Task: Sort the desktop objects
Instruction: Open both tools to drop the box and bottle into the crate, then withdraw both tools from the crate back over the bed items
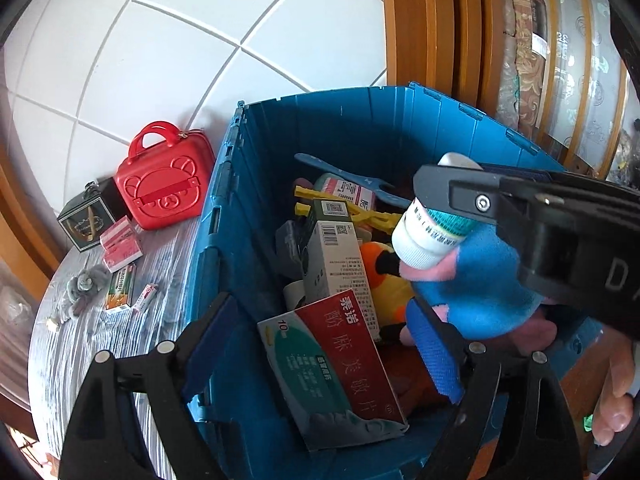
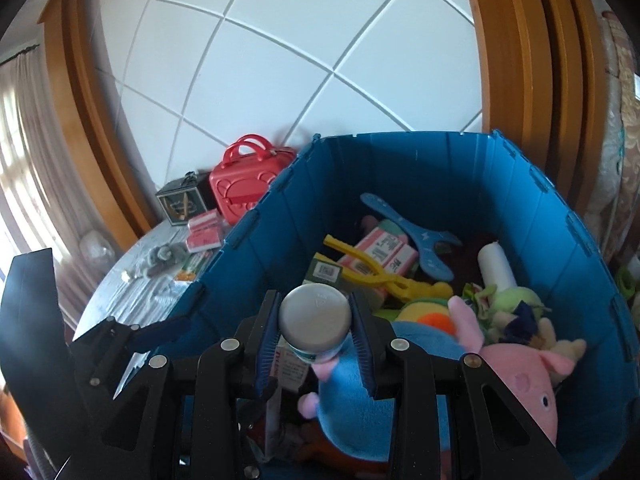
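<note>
The white-capped medicine bottle [image 2: 314, 322] hangs over the blue crate [image 2: 400, 168], clamped in the right tongs [image 2: 316, 344]; the left tongs [image 1: 320, 344] stand apart, empty. Best carry it level, clear of the crate's wall, toward the bench [image 1: 92, 332]. A red box [image 1: 340, 364] reads "泰诺".

We are seeing a deep blue crate [image 2: 400, 168] showing ribbed walls. A bright red case [image 1: 164, 184] embossed with a bear face is standing out against white wall tiles [image 1: 160, 28] with pale grout lines. A red-and-teal medicine box [image 1: 336, 364] is lying by a blue-and-pink plush [image 1: 476, 280], and a yellow-orange plush [image 1: 384, 276] is peeking out.
</note>
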### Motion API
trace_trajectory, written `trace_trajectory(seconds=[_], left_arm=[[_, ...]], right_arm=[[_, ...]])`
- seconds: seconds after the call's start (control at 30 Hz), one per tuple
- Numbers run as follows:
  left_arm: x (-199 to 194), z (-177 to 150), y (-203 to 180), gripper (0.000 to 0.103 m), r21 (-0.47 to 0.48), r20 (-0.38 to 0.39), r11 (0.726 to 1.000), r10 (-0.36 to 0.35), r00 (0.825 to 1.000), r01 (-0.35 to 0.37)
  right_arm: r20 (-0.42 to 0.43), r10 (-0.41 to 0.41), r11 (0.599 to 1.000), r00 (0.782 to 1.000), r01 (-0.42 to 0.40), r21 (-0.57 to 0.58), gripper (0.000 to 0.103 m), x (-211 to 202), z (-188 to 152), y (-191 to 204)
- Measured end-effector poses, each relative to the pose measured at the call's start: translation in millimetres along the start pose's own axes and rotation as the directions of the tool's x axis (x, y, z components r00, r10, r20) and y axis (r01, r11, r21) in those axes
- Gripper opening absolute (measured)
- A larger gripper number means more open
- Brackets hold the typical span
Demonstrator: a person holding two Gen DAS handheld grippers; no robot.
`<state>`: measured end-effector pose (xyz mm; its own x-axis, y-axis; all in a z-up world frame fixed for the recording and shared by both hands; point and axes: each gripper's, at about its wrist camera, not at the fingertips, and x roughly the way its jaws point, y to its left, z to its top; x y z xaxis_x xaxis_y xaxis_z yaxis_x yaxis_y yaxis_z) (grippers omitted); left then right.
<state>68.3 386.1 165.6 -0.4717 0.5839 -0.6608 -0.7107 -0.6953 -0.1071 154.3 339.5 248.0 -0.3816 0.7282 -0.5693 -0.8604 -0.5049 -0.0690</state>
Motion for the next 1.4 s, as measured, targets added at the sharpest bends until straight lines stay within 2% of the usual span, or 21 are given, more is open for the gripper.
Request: trace_trajectory(seconds=[0.17, 0.3, 0.47, 0.73, 1.0, 1.23, 1.4], left_arm=[[1, 2, -3, 0.087, -0.009, 0.005, 1.0, -0.004, 1.0, 0.004], [-1, 2, -7, 0.087, -0.002, 0.016, 1.0, -0.002, 1.0, 0.002], [-6, 1, -9, 0.087, 0.001, 0.032, 1.0, 0.002, 0.999, -0.002], [-27, -3, -3, 0.087, 0.005, 0.089, 1.0, -0.001, 0.996, 0.001], [-66, -9, 26, 0.092, -0.046, 0.182, 0.999, 0.034, 0.983, -0.026], [-87, -14, 73, 0.092, -0.106, 0.232, 0.994, 0.065, 0.971, -0.041], [-91, -23, 127, 0.092, -0.137, 0.244, 0.99, 0.072, 0.967, -0.039]], right_arm=[[0.019, -0.057, 0.998, 0.998, 0.058, -0.02, 0.047, -12, -2, -7], [0.025, -0.077, 0.997, 0.997, 0.078, -0.011, 0.066, -20, -5, -18], [0.03, -0.075, 0.997, 0.997, 0.075, 0.016, 0.068, -32, -16, -31], [0.102, -0.116, 0.993, 0.988, 0.112, 0.041, 0.103, -66, -24, -27], [0.167, -0.174, 0.985, 0.971, 0.17, 0.033, 0.103, -85, -18, -3], [0.187, -0.17, 0.984, 0.968, 0.177, -0.023, 0.103, -72, -9, 41], [0.184, -0.174, 0.98, 0.967, 0.189, -0.063, 0.103, -49, -3, 88]])
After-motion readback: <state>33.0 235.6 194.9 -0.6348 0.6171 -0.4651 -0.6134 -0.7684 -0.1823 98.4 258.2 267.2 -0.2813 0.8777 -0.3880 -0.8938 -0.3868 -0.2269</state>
